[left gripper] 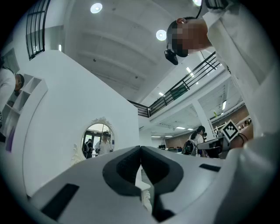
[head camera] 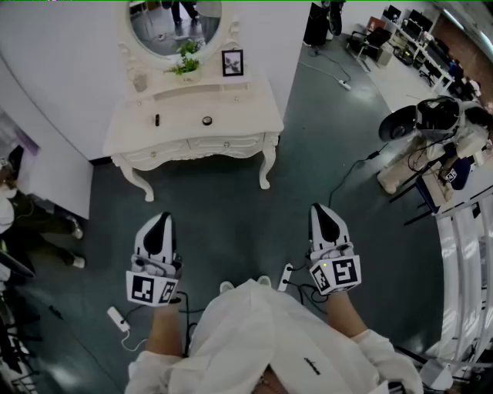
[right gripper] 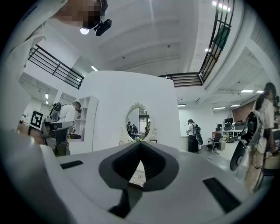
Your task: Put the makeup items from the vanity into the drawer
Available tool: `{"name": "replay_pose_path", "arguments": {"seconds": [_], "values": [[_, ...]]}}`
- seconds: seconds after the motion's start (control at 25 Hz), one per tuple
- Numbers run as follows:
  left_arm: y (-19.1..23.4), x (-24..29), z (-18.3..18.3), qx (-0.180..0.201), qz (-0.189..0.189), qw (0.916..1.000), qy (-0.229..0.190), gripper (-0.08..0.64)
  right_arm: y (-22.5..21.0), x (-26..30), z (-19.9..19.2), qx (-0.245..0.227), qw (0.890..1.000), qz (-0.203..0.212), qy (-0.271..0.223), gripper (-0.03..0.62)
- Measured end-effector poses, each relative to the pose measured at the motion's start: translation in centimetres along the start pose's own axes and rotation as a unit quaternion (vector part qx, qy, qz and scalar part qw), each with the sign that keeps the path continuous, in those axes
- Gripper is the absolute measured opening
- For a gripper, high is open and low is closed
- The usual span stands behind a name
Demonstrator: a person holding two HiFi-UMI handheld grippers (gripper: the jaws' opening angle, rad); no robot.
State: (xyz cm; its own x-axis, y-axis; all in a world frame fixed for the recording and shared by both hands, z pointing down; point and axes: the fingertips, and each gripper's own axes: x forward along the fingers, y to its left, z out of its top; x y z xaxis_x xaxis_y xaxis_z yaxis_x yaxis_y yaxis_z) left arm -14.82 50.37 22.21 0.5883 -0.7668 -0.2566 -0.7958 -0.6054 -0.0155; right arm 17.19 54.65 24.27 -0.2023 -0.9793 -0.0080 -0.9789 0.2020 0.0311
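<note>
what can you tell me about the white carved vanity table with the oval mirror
The white carved vanity table stands on curved legs against a white wall, its drawers looking closed. An oval mirror rises at its back. On top: a green plant, a black picture frame, a small dark upright item and a small round item.

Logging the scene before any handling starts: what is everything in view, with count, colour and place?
vanity: 1, white, against the wall ahead
drawer: 1, white, vanity front, closed
oval mirror: 1, white frame, vanity back
plant: 1, green, below mirror
picture frame: 1, black, right of plant
slim makeup item: 1, dark, vanity top
round makeup item: 1, dark, vanity top
power strips: 2, white, floor
left gripper: 1, white-black, shut, empty
right gripper: 1, white-black, shut, empty
</note>
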Motion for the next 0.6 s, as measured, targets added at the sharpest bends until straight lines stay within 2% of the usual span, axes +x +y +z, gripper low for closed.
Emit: {"name": "replay_pose_path", "arguments": {"seconds": [0.6], "values": [[1.4,-1.5,-0.7,-0.016,-0.007,0.9998,0.005,0.026,3.3,1.1,-1.4,-0.001,1.000,0.014,0.026,0.019]]}}
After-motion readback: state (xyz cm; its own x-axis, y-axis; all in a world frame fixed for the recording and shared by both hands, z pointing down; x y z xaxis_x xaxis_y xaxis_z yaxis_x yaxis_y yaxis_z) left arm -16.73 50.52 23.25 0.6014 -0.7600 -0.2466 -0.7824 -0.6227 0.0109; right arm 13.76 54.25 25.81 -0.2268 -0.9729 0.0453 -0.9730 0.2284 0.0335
